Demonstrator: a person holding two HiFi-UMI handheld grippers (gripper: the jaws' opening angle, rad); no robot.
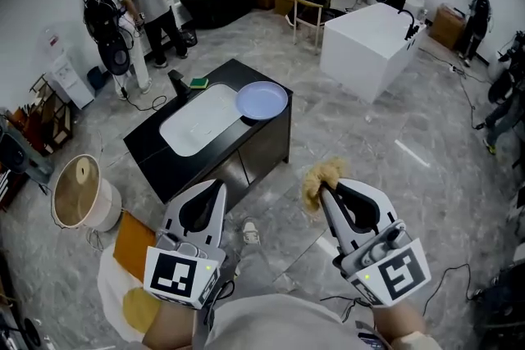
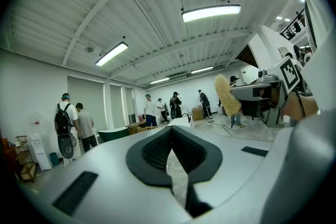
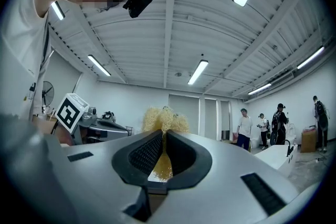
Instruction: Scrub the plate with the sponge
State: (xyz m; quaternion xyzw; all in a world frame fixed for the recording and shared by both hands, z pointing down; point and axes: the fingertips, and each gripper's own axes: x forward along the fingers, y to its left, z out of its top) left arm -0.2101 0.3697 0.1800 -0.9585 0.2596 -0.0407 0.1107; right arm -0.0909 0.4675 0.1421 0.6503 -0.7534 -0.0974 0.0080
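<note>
A pale blue plate (image 1: 262,100) rests on the right end of a black counter (image 1: 267,137), beside its white sink (image 1: 199,120). A small green and yellow sponge (image 1: 198,82) lies behind the sink by the black faucet (image 1: 177,83). My right gripper (image 1: 322,186) is shut on a fluffy yellow scrubber (image 1: 321,174), held well short of the counter. In the right gripper view (image 3: 164,136) the scrubber (image 3: 164,119) sticks out past the jaws. My left gripper (image 1: 220,184) is shut and holds nothing; in its own view (image 2: 171,131) the jaws meet, and the scrubber (image 2: 227,94) shows at the right.
Several people stand at the back of the room. A white block island (image 1: 373,37) stands behind the counter to the right, with a chair (image 1: 308,16) near it. A round cream bin (image 1: 80,193) and an orange sheet (image 1: 135,246) sit on the floor at left.
</note>
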